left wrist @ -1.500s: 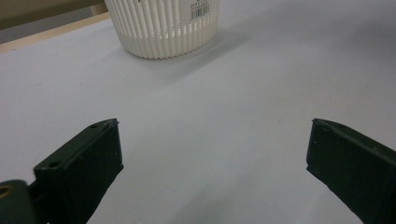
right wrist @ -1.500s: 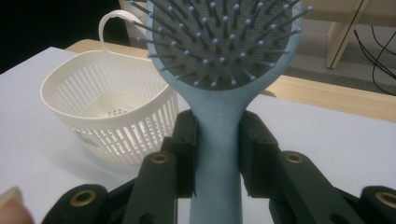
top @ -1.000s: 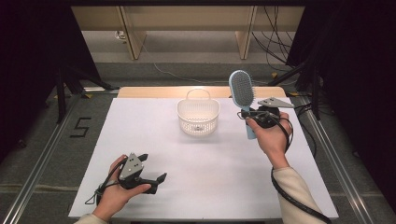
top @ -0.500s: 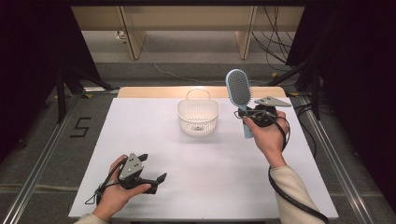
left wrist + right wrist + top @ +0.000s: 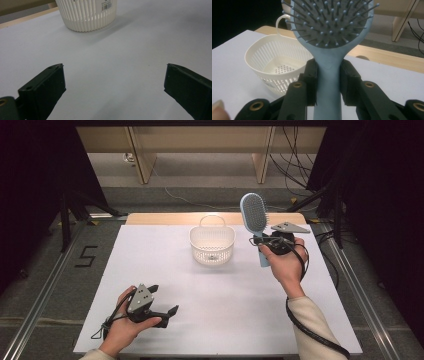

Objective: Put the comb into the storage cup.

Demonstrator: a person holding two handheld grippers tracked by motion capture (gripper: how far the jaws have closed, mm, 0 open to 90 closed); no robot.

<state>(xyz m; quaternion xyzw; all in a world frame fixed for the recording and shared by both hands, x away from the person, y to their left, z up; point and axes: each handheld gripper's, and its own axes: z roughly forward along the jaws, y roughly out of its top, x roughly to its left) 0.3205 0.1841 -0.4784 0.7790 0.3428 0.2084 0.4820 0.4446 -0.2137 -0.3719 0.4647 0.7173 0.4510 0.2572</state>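
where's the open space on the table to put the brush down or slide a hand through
Widest bare patch: the middle of the white table, between the basket and the near edge, with the left gripper at its left. The far left corner, left of the basket, is bare too. Tightest is the gap between the basket and the right gripper clamping the hairbrush.

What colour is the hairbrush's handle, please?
Light blue; the hairbrush shows best in the right gripper view.

The hairbrush (image 5: 329, 72) looks like smooth matt pale-blue plastic, with a grey pad and ball-tipped bristles. The basket (image 5: 265, 67) is slotted cream plastic, slightly glossy. The bench (image 5: 225, 300) top's matt white, with a wooden edge strip at the back.
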